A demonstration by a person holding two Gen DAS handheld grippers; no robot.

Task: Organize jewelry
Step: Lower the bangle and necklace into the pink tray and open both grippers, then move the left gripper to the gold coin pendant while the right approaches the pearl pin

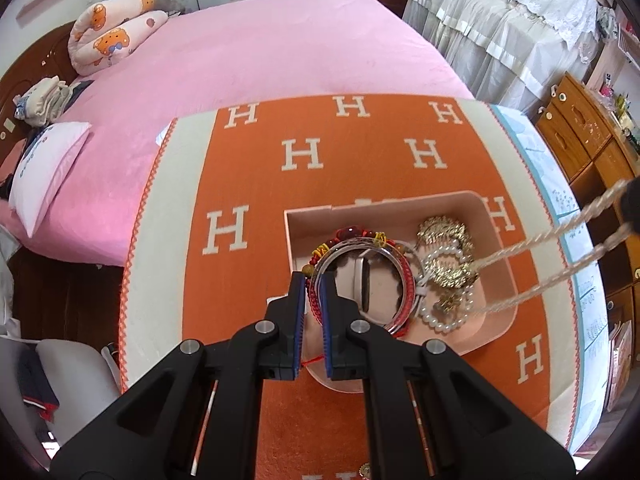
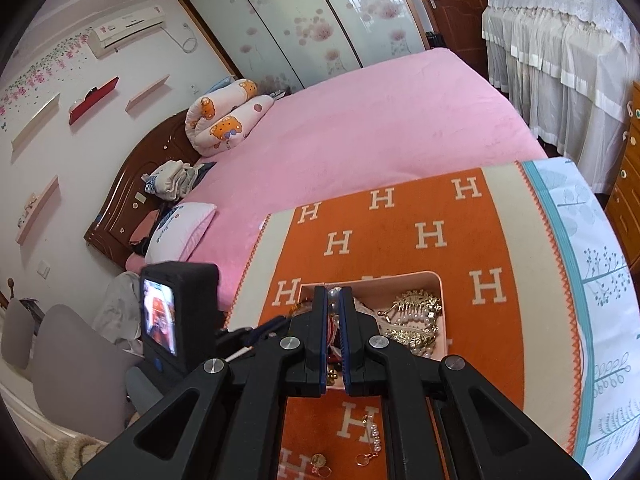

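In the left wrist view my left gripper [image 1: 312, 282] is shut on the near rim of a stack of bangles [image 1: 400, 276], red, silver and beaded, held over the left half of a pink box [image 1: 384, 202]. Inside the box lie a gold comb [image 1: 444, 236] and a pearl bracelet [image 1: 446, 318]. A pale twisted necklace [image 1: 560, 232] stretches as a loop from the box up to the right edge. In the right wrist view my right gripper [image 2: 333, 293] is shut on that necklace [image 2: 333, 292] above the pink box [image 2: 438, 280]. The bangles are hidden behind its fingers.
The box sits on an orange cloth with white H letters [image 1: 304, 154] covering a table beside a pink bed [image 1: 260, 48]. A loose pearl chain [image 2: 372, 436] and a gold ring [image 2: 318, 460] lie on the cloth near me. The left gripper's camera block [image 2: 176, 312] stands to the left.
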